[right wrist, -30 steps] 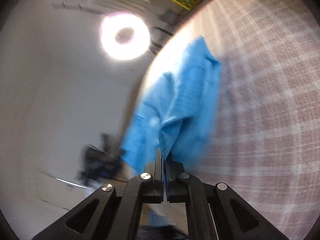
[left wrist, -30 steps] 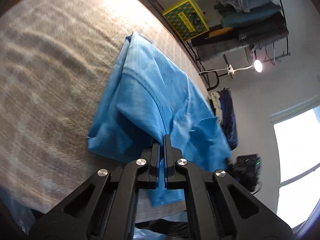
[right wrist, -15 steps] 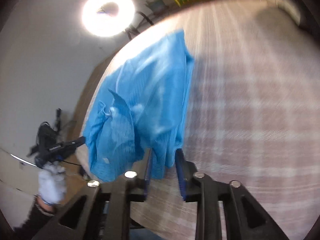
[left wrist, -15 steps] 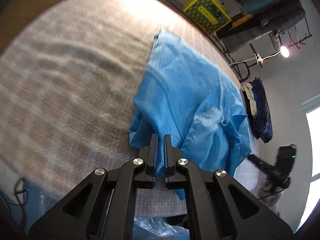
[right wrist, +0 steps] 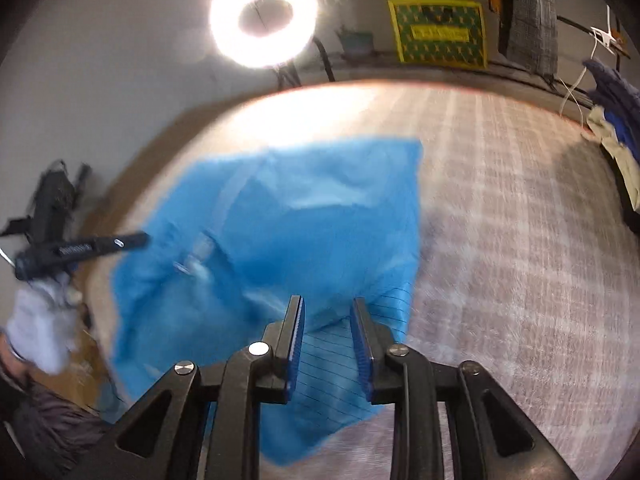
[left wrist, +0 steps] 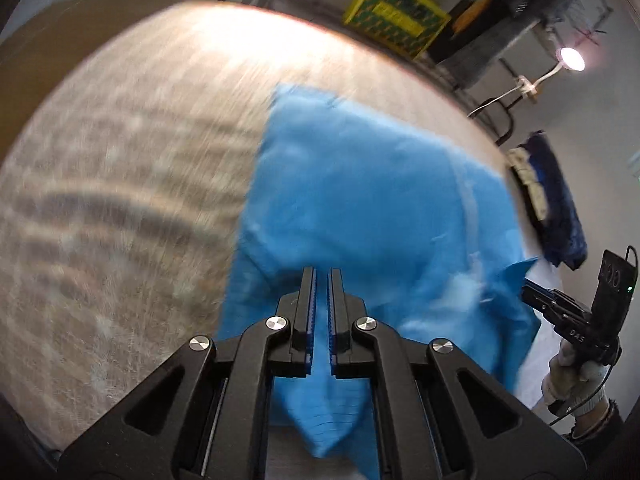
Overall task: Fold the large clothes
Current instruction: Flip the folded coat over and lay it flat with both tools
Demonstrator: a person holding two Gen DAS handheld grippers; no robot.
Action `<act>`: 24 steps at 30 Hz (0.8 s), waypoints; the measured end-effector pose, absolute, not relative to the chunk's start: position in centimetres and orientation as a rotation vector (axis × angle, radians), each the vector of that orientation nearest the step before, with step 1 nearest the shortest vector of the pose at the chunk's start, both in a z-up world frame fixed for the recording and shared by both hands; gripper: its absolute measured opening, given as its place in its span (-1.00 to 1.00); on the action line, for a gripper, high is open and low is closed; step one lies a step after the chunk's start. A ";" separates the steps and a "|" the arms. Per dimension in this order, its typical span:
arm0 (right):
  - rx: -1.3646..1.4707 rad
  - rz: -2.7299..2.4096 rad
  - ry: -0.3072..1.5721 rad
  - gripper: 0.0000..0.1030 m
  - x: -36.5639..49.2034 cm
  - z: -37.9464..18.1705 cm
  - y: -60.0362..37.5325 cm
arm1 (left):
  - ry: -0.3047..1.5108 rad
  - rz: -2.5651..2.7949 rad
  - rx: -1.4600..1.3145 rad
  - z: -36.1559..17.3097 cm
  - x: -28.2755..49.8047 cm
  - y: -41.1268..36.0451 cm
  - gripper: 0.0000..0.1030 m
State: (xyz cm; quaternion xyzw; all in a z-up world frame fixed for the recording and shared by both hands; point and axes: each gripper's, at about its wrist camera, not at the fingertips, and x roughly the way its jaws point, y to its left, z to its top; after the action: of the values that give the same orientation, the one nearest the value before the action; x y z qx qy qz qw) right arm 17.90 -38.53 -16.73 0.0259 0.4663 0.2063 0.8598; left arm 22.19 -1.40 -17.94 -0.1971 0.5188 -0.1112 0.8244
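A large blue garment (left wrist: 360, 208) lies folded over on the plaid-covered table (left wrist: 120, 220); it also shows in the right wrist view (right wrist: 304, 232). My left gripper (left wrist: 322, 276) hovers over its near edge, jaws slightly apart with nothing between them. My right gripper (right wrist: 326, 308) is open over the garment's near right corner and holds nothing. The other gripper shows in each view, at the right in the left wrist view (left wrist: 568, 320) and at the left in the right wrist view (right wrist: 80, 248). Both views are motion-blurred.
A yellow crate (left wrist: 396, 20) and a rack of dark clothes stand beyond the table's far edge. A ring light (right wrist: 264, 16) glares behind. A pile of dark blue clothes (left wrist: 556, 208) lies at the right. Bare plaid cloth (right wrist: 520, 240) stretches right of the garment.
Both grippers let go of the garment's edge and opened; it dropped flat onto the table. Both cameras swung to look across the table.
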 end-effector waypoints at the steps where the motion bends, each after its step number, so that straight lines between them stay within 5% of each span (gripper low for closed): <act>1: 0.042 0.408 1.004 -0.58 18.0 -17.5 -38.9 | 1.122 -0.231 -0.423 -19.0 22.0 -1.2 -0.98; 6: 0.065 0.397 1.055 -0.58 18.0 -17.5 -40.2 | 1.086 -0.231 -0.400 -17.3 21.7 -0.8 -0.97; 14: 0.040 0.464 0.861 -0.50 20.5 -10.2 -37.2 | 0.960 -0.309 -0.380 -11.5 26.2 -3.8 -0.97; 24: -0.065 0.547 0.910 -0.50 27.9 -12.5 -30.3 | 1.049 -0.360 -0.304 -14.8 32.3 -10.0 -0.97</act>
State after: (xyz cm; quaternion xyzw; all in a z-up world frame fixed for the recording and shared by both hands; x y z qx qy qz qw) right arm 27.94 -30.28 -12.51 -0.0311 0.4338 0.2606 0.8620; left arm 32.29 -9.97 -14.82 -0.1439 0.4962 -0.1704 0.8391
